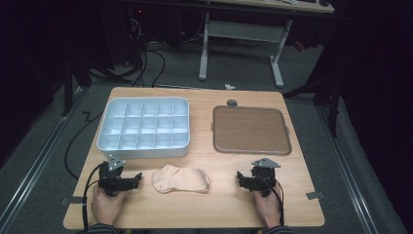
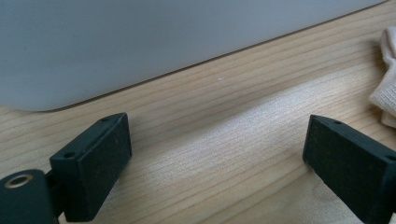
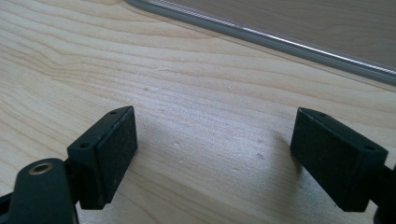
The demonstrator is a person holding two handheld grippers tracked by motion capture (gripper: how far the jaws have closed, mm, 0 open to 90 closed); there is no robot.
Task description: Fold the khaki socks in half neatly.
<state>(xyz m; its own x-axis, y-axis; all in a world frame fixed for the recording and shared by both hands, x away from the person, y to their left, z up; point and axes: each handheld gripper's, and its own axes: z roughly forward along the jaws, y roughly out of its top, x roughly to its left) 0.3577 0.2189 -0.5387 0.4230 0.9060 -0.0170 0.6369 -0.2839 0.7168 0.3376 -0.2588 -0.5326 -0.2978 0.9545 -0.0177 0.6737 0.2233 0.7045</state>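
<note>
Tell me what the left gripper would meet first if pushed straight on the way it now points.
Probably the near wall of the white compartment box, which lies straight ahead of the open left gripper across bare table. The sock sits off to one side.

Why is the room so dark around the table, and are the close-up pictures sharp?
High view: light falls on the table while the floor and background stay dim. Left gripper view: the wood grain is crisp, the grey divided box soft. Right gripper view: a bright glare line runs along the brown tray rim.
</note>
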